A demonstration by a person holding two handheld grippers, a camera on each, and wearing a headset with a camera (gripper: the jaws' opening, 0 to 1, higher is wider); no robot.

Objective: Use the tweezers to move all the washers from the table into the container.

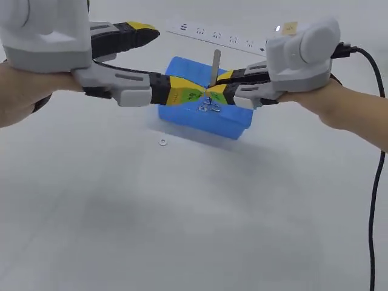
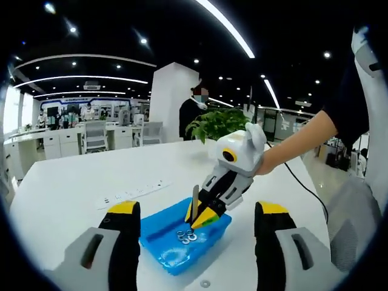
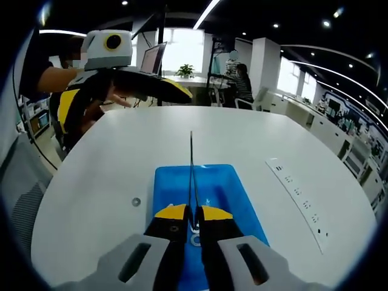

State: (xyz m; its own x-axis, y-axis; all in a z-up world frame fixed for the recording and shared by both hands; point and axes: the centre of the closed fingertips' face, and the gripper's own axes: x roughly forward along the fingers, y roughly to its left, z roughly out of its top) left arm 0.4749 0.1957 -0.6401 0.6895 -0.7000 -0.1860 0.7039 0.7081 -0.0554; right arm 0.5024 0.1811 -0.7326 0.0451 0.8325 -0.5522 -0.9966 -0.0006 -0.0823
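Both jaws of the right gripper point(image 3: 193, 213) are pressed together on the tweezers point(image 3: 191, 176), whose thin tips point forward above the blue container point(image 3: 225, 188). The left gripper point(image 2: 197, 207) has its jaws spread wide with nothing between them, and it faces the container from the opposite side. Several washers point(image 2: 187, 236) lie clustered inside the container, just below the right gripper's tip. One loose washer point(image 1: 162, 142) lies on the white table point(image 1: 182, 218), near the container but not touching it.
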